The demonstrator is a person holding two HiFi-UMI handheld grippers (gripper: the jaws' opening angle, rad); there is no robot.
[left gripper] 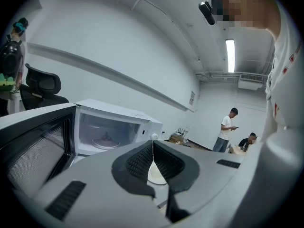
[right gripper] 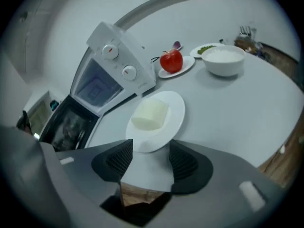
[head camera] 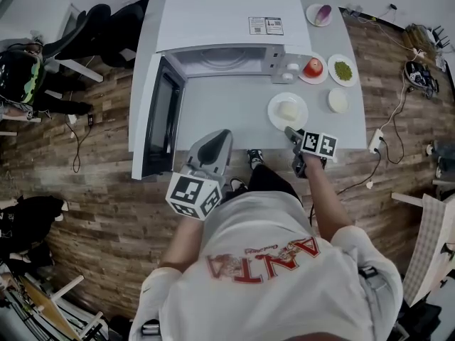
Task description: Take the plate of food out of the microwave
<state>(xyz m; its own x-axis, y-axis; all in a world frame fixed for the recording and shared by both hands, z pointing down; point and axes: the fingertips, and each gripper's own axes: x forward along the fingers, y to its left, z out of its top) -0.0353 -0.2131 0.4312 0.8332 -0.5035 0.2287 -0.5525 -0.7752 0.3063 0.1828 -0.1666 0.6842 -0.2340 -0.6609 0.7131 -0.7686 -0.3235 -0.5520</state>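
The white plate carrying a pale block of food rests on the white table, in front of the microwave's control panel. The microwave has its door swung open to the left, and its cavity holds only the glass turntable. My right gripper is open at the plate's near rim, which lies between the jaws without being pressed. My left gripper is shut with nothing in it, hovering at the table's front edge before the open microwave.
Behind the plate stand a dish with a red apple, a dish of green peas, a white bowl and a small plate with a purple piece. Chairs stand left; a person stands far off.
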